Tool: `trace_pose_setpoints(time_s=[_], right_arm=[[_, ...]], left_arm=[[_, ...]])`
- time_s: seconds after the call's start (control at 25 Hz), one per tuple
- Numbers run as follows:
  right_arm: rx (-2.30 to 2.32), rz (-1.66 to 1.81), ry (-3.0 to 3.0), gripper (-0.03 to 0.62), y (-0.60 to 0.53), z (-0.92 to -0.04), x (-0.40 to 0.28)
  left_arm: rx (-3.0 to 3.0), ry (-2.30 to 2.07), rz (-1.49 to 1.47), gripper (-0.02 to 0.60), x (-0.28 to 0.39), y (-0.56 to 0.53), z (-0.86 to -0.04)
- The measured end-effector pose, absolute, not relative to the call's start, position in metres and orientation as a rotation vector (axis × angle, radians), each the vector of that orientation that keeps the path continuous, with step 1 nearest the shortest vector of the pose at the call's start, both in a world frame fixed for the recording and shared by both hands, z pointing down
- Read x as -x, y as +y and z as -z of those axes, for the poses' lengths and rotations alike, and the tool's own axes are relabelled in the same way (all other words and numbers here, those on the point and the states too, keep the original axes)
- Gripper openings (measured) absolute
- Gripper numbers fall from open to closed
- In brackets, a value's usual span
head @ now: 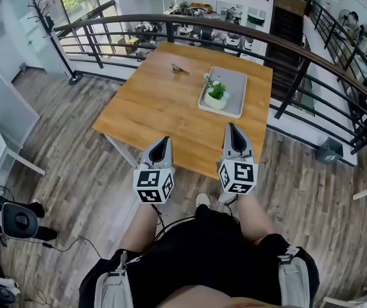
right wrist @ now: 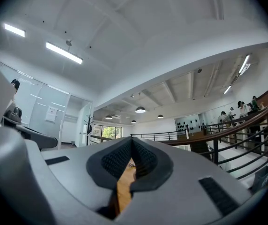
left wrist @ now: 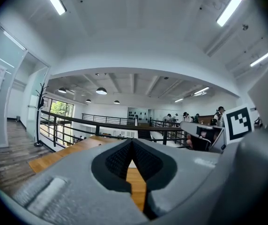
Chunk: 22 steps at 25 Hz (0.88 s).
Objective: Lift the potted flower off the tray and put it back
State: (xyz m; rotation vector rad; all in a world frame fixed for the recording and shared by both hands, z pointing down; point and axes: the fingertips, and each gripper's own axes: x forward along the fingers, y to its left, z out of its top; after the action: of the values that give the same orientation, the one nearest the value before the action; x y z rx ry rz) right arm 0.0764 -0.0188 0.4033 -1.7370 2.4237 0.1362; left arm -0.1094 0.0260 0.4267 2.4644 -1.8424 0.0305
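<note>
Nearest to us, at the bottom of the head view, are our own legs in dark shorts [head: 203, 255], standing on the wooden plank floor [head: 74, 165]. Just ahead of them we hold both tools level and side by side, each with its marker cube facing up.

The left claw [head: 166, 140] is pressed together: in the left gripper view its dark ribbed pads [left wrist: 120, 161] meet at the tips with nothing pinched between them. The right claw [head: 230, 127] is likewise pressed together and empty, its pads [right wrist: 116, 161] touching at the front in the right gripper view. Both tips hang over the near edge of the wooden worktop [head: 158, 108] and touch nothing on it.

Further across the worktop, toward its far right side, lies the grey rectangular tray [head: 236, 81]. The potted flower [head: 215, 95], a small green plant in a white pot, stands upright on the tray's near left part, well apart from both claws. A small dark object [head: 179, 69] that we cannot identify lies on the bare wood left of the tray.

Beyond the worktop a dark curved railing [head: 286, 50] runs around the landing, and a coat stand [head: 50, 27] stands at far left.
</note>
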Motion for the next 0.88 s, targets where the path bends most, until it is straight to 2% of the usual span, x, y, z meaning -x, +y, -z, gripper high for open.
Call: trace_pose_setpoints(time_s=[0.36,0.76,0.8,0.84,0.88], right_arm=[[1.713,-0.166,2.465,-0.003,-0.205,-0.383,-0.077],[1.781,-0.178,2.438,-0.003,-0.289,-0.392,-0.071],[1.783,-0.192,2.427,0.014,-0.293,-0.392,-0.070],[1.772,-0.198,2.428,0.094,-0.296,-0.392,-0.066],[1.758,-0.193,2.437,0.235,-0.299,-0.394,-0.061]], left_arm=[[-2.458,-1.851,-0.026,0.012,0.099,-0.160,-0.400],[-2.438,-1.768,-0.104,0.012,0.103,-0.245,-0.425],[-2.445,-1.758,-0.106,0.012,0.104,-0.250,-0.426],[-2.451,-1.749,-0.110,0.012,0.104,-0.255,-0.427],[-2.456,-1.738,-0.116,0.012,0.105,-0.259,-0.428]])
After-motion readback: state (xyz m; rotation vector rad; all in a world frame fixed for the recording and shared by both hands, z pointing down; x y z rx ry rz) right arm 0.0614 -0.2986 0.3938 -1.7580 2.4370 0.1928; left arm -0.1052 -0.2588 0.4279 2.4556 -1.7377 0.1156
